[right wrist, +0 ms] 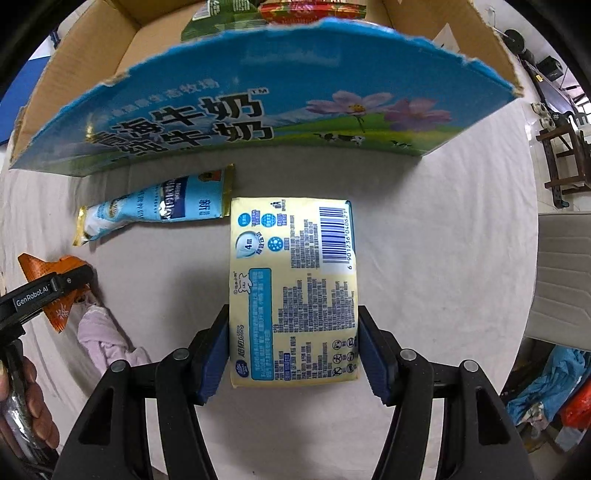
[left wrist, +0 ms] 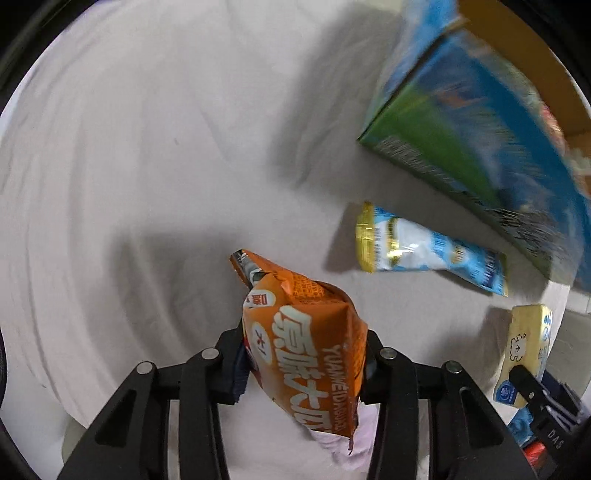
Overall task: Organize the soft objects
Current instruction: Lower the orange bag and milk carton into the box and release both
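My left gripper (left wrist: 301, 363) is shut on an orange snack packet (left wrist: 306, 332) and holds it above the white cloth; that packet also shows at the left of the right wrist view (right wrist: 59, 291). My right gripper (right wrist: 291, 350) is shut on a yellow tissue pack (right wrist: 291, 280), also seen at the right of the left wrist view (left wrist: 524, 350). A blue and white pouch (left wrist: 424, 247) lies on the cloth beside the open milk carton box (left wrist: 480, 129); the pouch (right wrist: 155, 210) and the box (right wrist: 258, 103) also show in the right wrist view.
A pale pink cloth (right wrist: 103, 339) lies bunched under the left gripper. The box holds green and red packets (right wrist: 280, 11). A white cloth (left wrist: 147, 147) covers the table. Dark furniture (right wrist: 561, 147) and a grey cushion (right wrist: 561, 277) stand beyond the table's right edge.
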Demonstrator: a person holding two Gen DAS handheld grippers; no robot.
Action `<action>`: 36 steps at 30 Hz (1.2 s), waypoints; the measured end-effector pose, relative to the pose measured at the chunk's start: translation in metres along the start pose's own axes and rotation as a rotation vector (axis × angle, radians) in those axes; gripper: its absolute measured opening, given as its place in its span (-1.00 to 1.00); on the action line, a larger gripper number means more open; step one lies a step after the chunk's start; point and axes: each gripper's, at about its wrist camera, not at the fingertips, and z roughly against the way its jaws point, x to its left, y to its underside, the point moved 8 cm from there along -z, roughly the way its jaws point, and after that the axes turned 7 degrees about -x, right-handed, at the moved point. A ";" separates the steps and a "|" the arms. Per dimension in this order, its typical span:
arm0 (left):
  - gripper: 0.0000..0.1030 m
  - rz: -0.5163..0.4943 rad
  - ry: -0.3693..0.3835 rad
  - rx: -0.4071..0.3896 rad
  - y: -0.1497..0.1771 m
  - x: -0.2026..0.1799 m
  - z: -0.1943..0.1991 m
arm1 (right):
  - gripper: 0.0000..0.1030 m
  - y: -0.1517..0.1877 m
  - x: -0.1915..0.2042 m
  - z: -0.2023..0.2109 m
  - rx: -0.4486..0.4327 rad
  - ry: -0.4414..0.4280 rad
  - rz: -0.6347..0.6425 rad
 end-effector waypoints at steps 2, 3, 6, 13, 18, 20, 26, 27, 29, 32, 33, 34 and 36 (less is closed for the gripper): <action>-0.22 -0.035 -0.006 -0.043 0.000 -0.008 0.023 | 0.26 0.000 0.003 0.013 -0.012 -0.022 0.004; -0.22 -0.048 -0.005 -0.063 0.002 -0.011 0.034 | 0.26 0.000 0.005 0.019 -0.020 -0.030 0.006; -0.22 -0.096 0.000 -0.116 0.003 -0.025 0.062 | 0.26 -0.003 0.006 0.047 -0.052 -0.057 0.009; -0.22 -0.213 0.034 -0.237 0.006 -0.062 0.127 | 0.26 -0.008 0.007 0.111 -0.147 -0.099 0.009; -0.22 -0.266 0.075 -0.279 0.010 -0.088 0.152 | 0.26 -0.001 0.004 0.144 -0.192 -0.120 0.015; -0.22 -0.273 0.093 -0.286 0.011 -0.093 0.162 | 0.26 0.005 0.002 0.154 -0.204 -0.125 0.014; -0.22 -0.295 0.134 -0.339 0.005 -0.110 0.192 | 0.26 0.008 -0.002 0.182 -0.247 -0.147 0.005; -0.22 -0.298 0.141 -0.348 0.003 -0.113 0.199 | 0.26 0.008 -0.002 0.186 -0.253 -0.151 0.003; -0.22 -0.307 0.155 -0.367 -0.002 -0.119 0.209 | 0.26 0.004 -0.004 0.197 -0.269 -0.165 -0.005; -0.22 -0.321 0.177 -0.387 -0.015 -0.131 0.220 | 0.26 -0.005 -0.006 0.211 -0.293 -0.181 -0.012; -0.22 -0.325 0.180 -0.393 -0.020 -0.134 0.223 | 0.26 -0.009 -0.005 0.214 -0.300 -0.182 -0.013; -0.22 -0.330 0.185 -0.397 -0.027 -0.138 0.225 | 0.26 -0.015 -0.005 0.217 -0.308 -0.182 -0.015; -0.22 -0.335 0.193 -0.401 -0.041 -0.144 0.226 | 0.26 -0.029 -0.005 0.223 -0.325 -0.182 -0.021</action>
